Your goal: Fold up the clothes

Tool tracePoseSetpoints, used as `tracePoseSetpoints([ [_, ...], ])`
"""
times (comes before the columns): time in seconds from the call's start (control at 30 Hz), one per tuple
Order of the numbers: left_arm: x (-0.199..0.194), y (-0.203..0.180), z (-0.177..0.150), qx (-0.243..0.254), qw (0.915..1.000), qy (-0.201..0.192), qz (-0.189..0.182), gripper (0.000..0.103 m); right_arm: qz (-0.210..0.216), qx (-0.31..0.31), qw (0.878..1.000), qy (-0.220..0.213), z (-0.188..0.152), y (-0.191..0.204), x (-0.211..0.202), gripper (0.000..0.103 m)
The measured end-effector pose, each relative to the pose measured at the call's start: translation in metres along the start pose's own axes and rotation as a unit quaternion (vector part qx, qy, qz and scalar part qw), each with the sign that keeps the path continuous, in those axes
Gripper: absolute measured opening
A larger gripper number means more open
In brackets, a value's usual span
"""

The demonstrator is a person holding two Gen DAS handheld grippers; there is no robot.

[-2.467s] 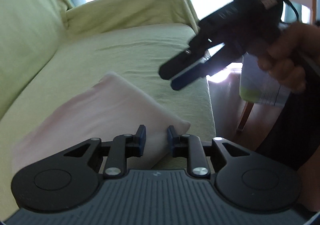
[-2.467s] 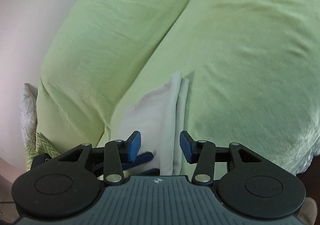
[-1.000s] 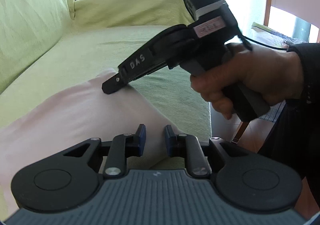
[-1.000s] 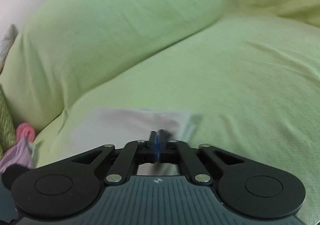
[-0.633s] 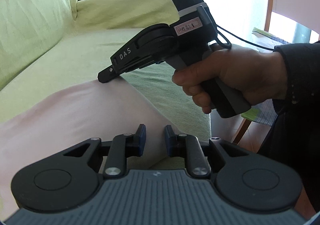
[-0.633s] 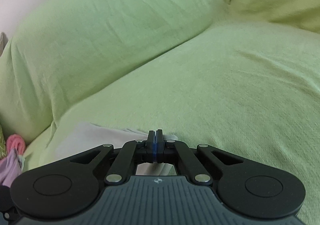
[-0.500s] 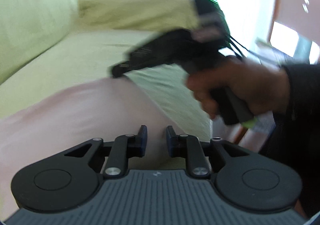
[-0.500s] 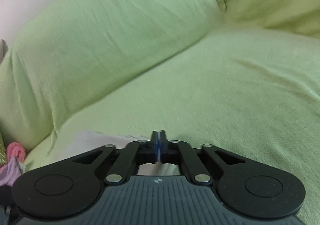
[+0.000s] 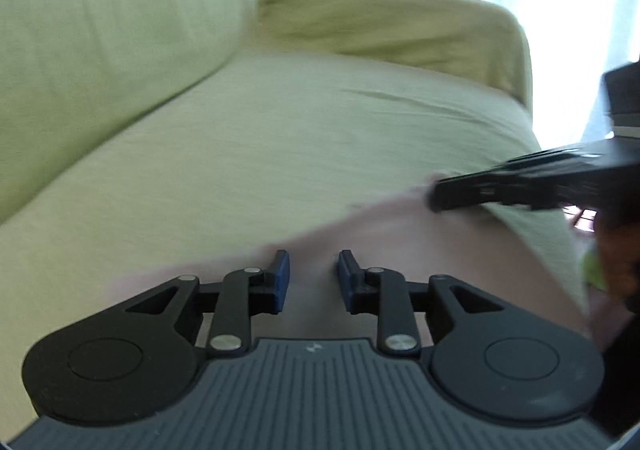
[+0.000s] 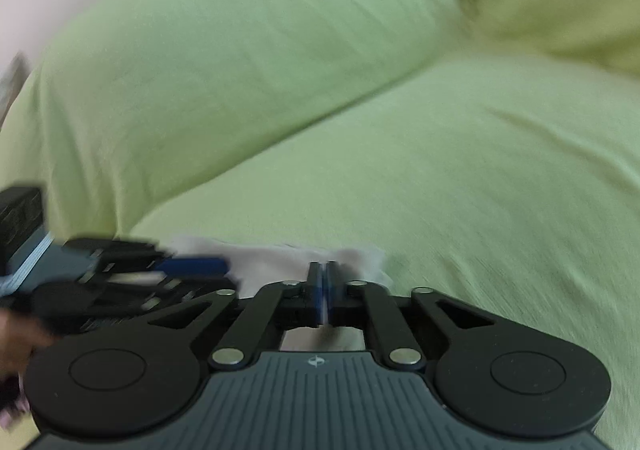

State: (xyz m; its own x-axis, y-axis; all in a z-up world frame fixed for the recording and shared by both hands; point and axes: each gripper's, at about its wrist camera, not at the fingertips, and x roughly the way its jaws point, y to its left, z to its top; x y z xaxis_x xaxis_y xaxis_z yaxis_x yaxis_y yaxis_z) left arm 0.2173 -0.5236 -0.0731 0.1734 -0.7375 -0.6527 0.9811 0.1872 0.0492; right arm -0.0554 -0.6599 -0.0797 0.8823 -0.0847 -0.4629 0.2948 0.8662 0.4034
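Observation:
A pale pink folded cloth lies on the green sofa seat. My left gripper hovers just over the cloth's near part, open by a narrow gap with only cloth showing behind it. At the cloth's far right corner, my right gripper is shut on the edge. In the right wrist view the right gripper is shut, a pale sliver between its pads, with the cloth just beyond. The left gripper comes in from the left, blurred.
The sofa backrest rises behind the seat and an armrest closes the far end. A bright window lies past it. A hand holds the right gripper at the seat's front edge.
The left wrist view has swung left and forward over the cloth. The right gripper, still shut, now sits low at the right with the cloth corner. Both views are blurred by motion.

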Motion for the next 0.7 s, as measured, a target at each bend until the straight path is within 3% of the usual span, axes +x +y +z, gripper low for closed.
tracePoseSetpoints([
  [0.1, 0.004, 0.021, -0.004, -0.02, 0.9998, -0.005, 0.009, 0.024, 0.012, -0.045, 0.999, 0.009, 0.006, 0.019, 0.014, 0.009],
  [0.2, 0.005, 0.031, -0.005, -0.032, 0.9994, -0.01, 0.007, 0.024, 0.003, -0.07, 0.996, 0.05, 0.004, 0.028, 0.036, 0.008],
  [0.23, 0.004, 0.031, -0.005, -0.028, 0.9995, -0.011, 0.012, 0.024, -0.004, -0.071, 0.996, 0.054, 0.004, 0.028, 0.041, 0.0],
  [0.3, 0.005, 0.029, -0.004, -0.014, 0.9993, -0.012, 0.033, 0.028, -0.028, -0.074, 0.996, 0.045, 0.007, 0.022, 0.043, 0.0],
  [0.37, 0.005, 0.035, -0.005, -0.029, 0.9991, -0.013, 0.027, 0.029, -0.054, -0.068, 0.996, 0.037, 0.01, 0.011, 0.043, 0.0],
  [0.47, 0.002, 0.044, -0.006, -0.043, 0.9985, -0.016, 0.03, 0.029, -0.06, -0.044, 0.997, 0.032, 0.011, -0.004, 0.04, 0.0],
  [0.53, -0.007, 0.045, -0.004, -0.044, 0.9971, -0.02, 0.058, 0.014, -0.08, -0.038, 0.996, 0.023, 0.012, -0.007, 0.035, 0.0],
  [0.57, -0.015, 0.046, -0.005, -0.05, 0.9965, -0.027, 0.061, 0.014, -0.077, -0.03, 0.996, 0.016, 0.012, -0.008, 0.032, 0.0],
  [0.63, -0.035, 0.046, -0.006, -0.068, 0.9953, -0.041, 0.056, 0.014, -0.064, -0.024, 0.998, 0.002, 0.013, -0.006, 0.024, 0.012],
  [0.7, -0.051, 0.038, -0.014, -0.077, 0.995, -0.047, 0.042, 0.014, -0.037, -0.03, 0.999, -0.006, 0.012, 0.0, 0.013, 0.012],
])
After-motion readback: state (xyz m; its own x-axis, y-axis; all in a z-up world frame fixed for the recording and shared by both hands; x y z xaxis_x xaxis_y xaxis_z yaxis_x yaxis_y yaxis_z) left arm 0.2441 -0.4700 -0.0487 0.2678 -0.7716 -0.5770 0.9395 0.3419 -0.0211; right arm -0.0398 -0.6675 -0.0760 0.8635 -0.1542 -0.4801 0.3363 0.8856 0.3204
